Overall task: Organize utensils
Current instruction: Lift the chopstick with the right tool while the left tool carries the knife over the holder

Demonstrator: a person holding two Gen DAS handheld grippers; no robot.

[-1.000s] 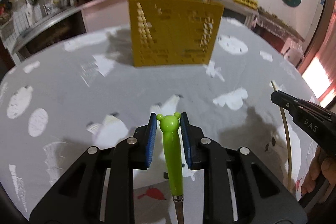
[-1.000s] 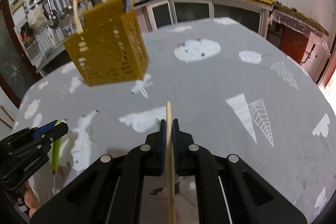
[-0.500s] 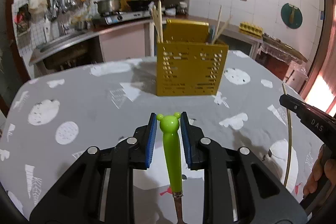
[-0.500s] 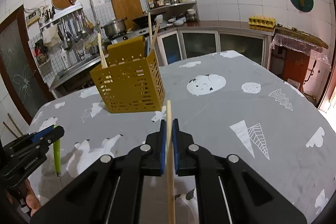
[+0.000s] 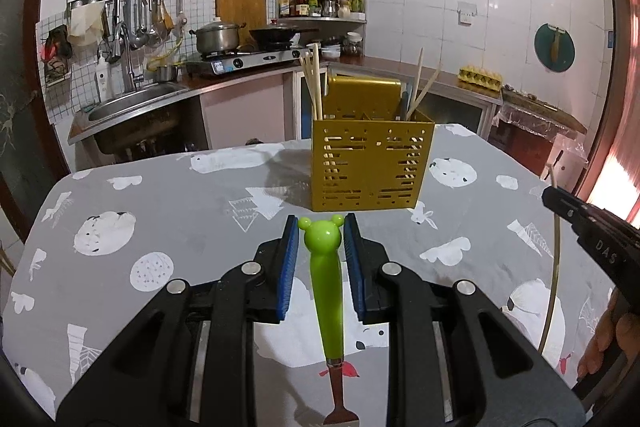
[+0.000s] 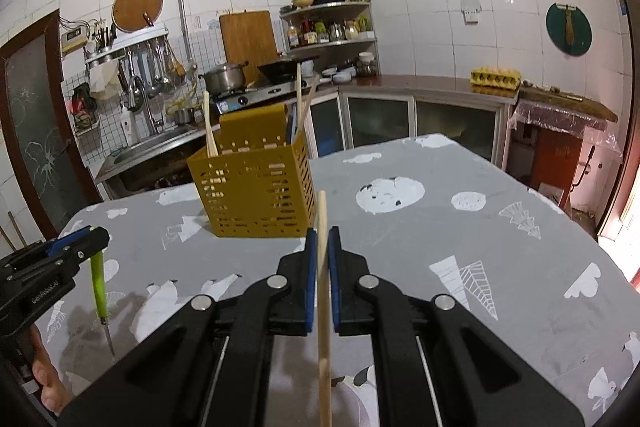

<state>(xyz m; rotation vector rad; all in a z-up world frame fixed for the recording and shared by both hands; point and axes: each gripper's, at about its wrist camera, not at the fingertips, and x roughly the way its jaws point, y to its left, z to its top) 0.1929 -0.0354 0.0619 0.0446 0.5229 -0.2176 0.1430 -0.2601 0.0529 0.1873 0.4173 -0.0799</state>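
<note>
Both hand-held grippers had risen off the table, the left hand-held gripper (image 5: 321, 233) clamped on a green fork (image 5: 326, 283) and the right hand-held gripper (image 6: 322, 241) on a chopstick (image 6: 323, 307), with the yellow holder (image 5: 372, 165) ahead, ready for loading.

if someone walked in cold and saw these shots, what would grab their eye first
Probably the bright green bear-headed utensil gripped in the left tool, its metal end hanging down toward the camera. Next, the yellow perforated caddy standing on the grey patterned tablecloth just ahead, with chopsticks already sticking out of it. The right tool is clamped on a single wooden chopstick, tip raised toward that caddy.
</note>
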